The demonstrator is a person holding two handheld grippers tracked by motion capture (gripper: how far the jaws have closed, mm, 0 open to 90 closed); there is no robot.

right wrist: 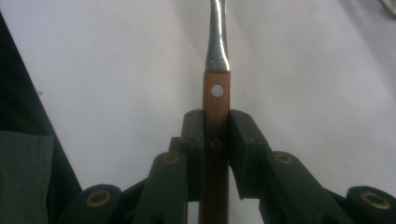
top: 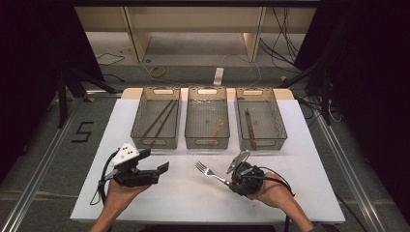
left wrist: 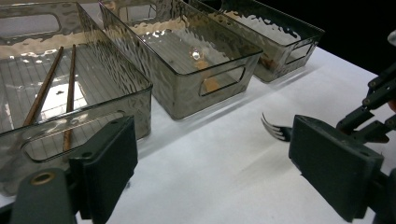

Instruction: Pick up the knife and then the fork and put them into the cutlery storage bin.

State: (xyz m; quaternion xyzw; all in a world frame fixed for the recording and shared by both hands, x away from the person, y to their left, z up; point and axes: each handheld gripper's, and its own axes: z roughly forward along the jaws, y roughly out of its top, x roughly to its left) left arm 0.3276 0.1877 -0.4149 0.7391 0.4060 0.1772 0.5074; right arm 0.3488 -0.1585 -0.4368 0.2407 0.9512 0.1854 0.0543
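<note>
Right gripper view: the right tool (right wrist: 216, 140) clamps the fork's (right wrist: 216, 107) wooden handle above the white desk (right wrist: 116, 70); the left tool (left wrist: 212, 172) rests with jaws wide apart, holding nothing.

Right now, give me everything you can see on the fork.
The fork has a shiny metal head and neck and a reddish-brown wooden handle with pale metal rivets. The right gripper has its jaws clamped on either side of the handle, with the neck sticking out ahead between them. In the high view the tines point toward the left gripper, over the white table cover in front of the middle bin. Whether the tines rest on the cover cannot be told. Nothing else touches it.
</note>
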